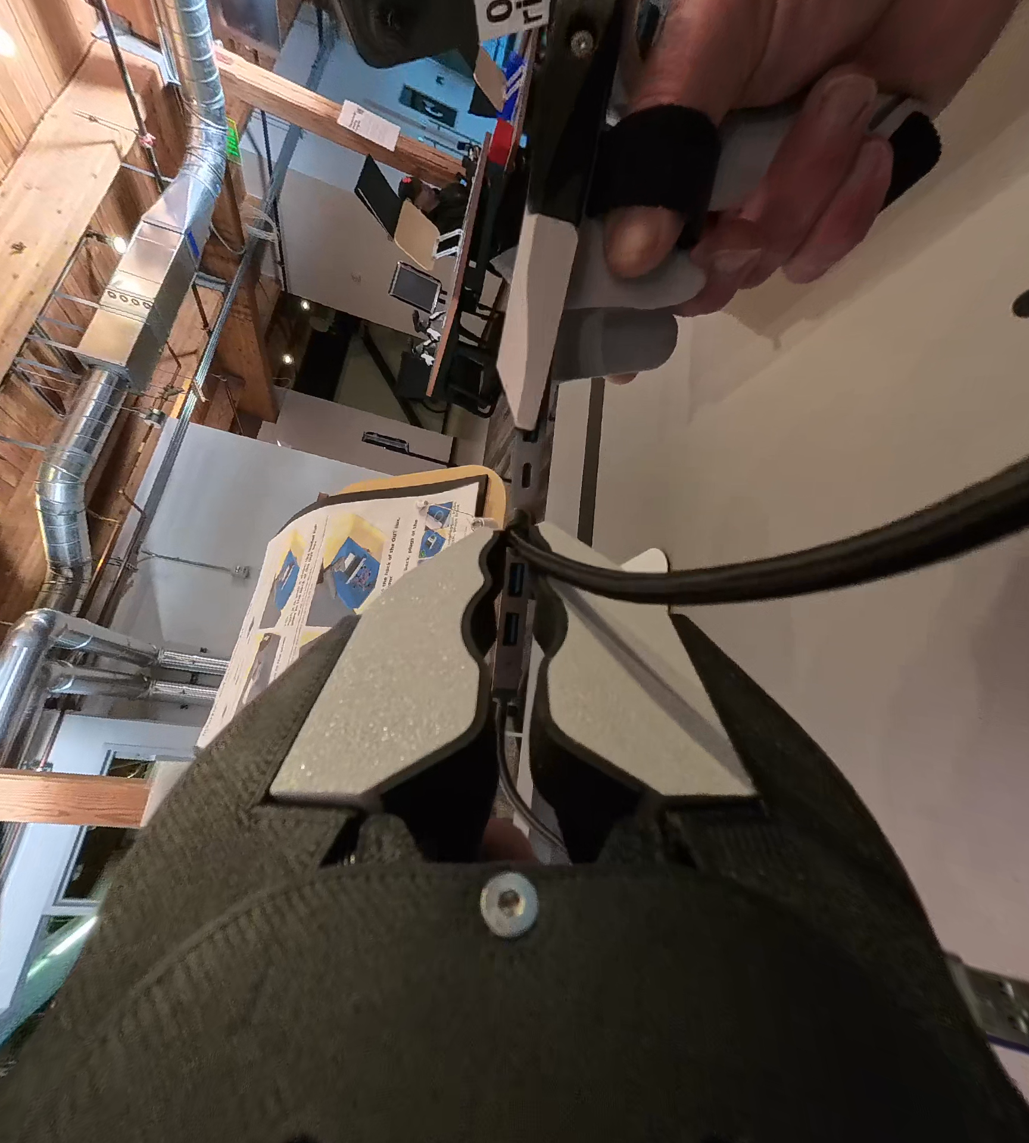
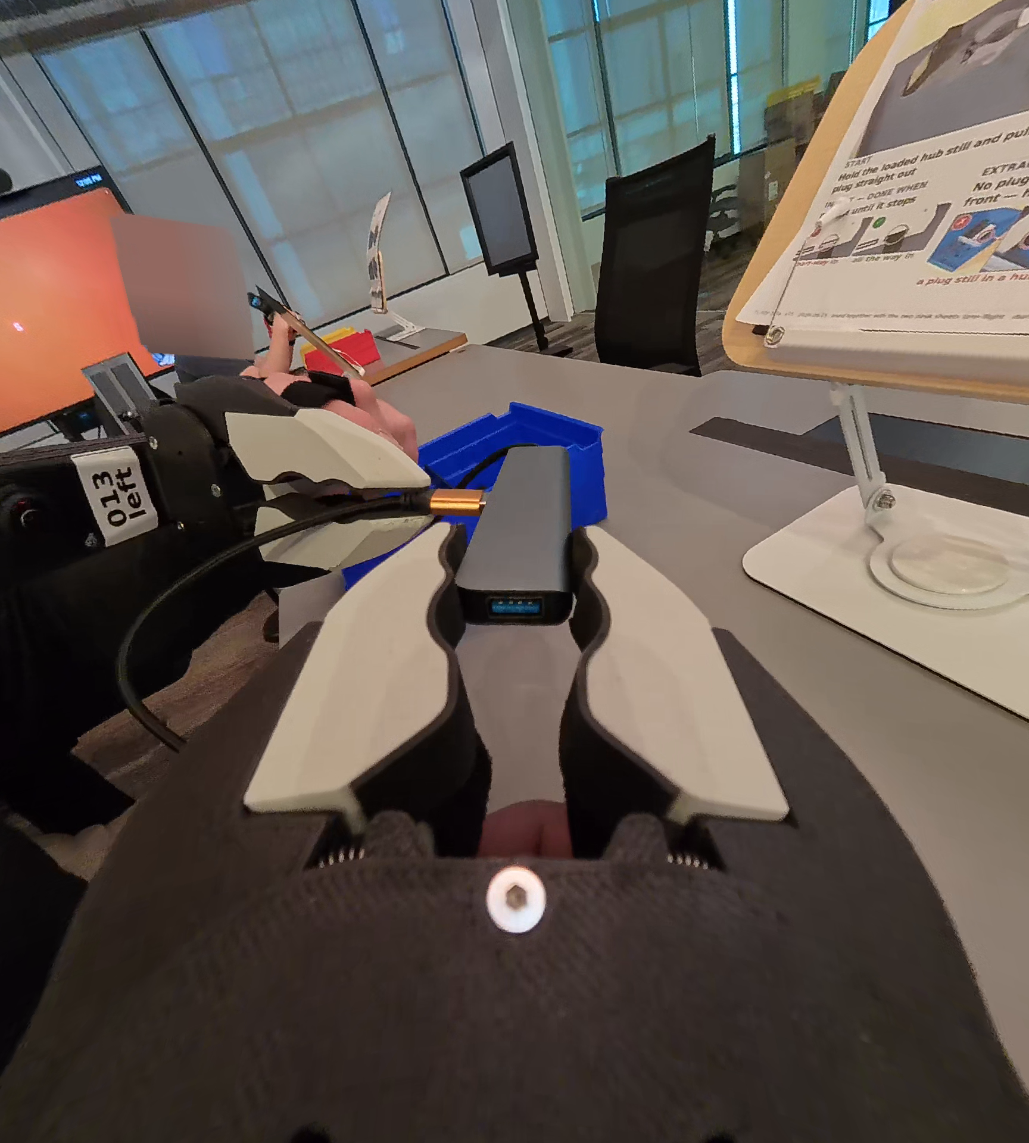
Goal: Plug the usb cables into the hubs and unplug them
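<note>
Hub [image 2: 515,526]: a slim grey metal bar with rounded edges, at centre frame in the right wrist view, long axis running away from the camera. A blue-lined port faces the lens on its near end. The right claw [image 2: 515,575] is clamped on it, white plastic fingers [image 2: 642,655] with scalloped black inner pads pressing both long sides.

Plug [image 2: 456,501]: a short copper-coloured metal sleeve, held level at the hub's left edge, tip touching or just short of it; cannot tell if seated. The left claw [image 2: 376,501] is closed on the plug's black cable [image 2: 190,587], which loops down to lower left.

In the left wrist view the hub [image 1: 515,612] appears edge-on at centre, with two blue ports in a row between the left claw's [image 1: 515,556] grainy grey fingers. The cable [image 1: 809,556] arcs away to the right edge. The right claw [image 1: 537,396] meets the hub's far end from above.

Behind the hub sits a blue plastic bin [image 2: 530,445] on the smooth grey surface [image 2: 809,804]. A spare silver USB plug [image 1: 1007,1014] lies at lower right of the left wrist view. A white stand [image 2: 871,556] with a tilted wooden board carries a printed sheet [image 2: 933,216] at upper right.
</note>
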`<state>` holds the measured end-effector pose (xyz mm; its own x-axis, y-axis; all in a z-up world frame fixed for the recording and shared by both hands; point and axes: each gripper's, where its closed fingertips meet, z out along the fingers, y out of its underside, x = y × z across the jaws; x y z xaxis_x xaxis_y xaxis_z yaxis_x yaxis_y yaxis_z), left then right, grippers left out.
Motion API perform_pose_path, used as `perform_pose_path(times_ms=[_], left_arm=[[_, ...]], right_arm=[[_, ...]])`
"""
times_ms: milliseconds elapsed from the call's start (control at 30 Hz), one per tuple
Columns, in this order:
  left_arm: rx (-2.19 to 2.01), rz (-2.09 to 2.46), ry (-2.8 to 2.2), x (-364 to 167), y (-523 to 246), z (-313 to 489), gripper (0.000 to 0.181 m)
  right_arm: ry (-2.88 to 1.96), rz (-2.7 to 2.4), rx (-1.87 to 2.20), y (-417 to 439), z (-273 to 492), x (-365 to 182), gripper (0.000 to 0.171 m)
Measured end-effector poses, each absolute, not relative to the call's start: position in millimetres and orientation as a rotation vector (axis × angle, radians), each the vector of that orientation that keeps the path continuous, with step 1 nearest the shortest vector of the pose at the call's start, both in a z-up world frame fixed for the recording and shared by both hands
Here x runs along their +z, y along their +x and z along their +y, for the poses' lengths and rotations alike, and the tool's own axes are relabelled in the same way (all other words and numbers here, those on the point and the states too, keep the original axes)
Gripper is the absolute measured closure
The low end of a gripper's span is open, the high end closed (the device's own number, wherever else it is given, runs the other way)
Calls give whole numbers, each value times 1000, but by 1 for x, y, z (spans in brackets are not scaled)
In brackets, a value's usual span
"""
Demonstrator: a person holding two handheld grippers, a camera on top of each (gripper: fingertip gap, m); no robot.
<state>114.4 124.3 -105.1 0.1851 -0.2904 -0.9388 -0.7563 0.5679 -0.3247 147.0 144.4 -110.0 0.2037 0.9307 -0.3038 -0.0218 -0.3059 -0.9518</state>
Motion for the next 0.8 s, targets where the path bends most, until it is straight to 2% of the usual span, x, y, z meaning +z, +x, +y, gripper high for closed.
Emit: perform_pose_path(times_ms=[500,633,800], left_arm=[[421,1382,-1019,-109,110,129,174],[490,1384,-1088,-118,94,138,159],[530,1332,-1165,-104,62,140,155]], right_arm=[[-1504,-921,1142,146,148,-111,139],[-1523,-872,1109,151,155,-111,140],[-1557,-805,1085,161,170,-117,140]])
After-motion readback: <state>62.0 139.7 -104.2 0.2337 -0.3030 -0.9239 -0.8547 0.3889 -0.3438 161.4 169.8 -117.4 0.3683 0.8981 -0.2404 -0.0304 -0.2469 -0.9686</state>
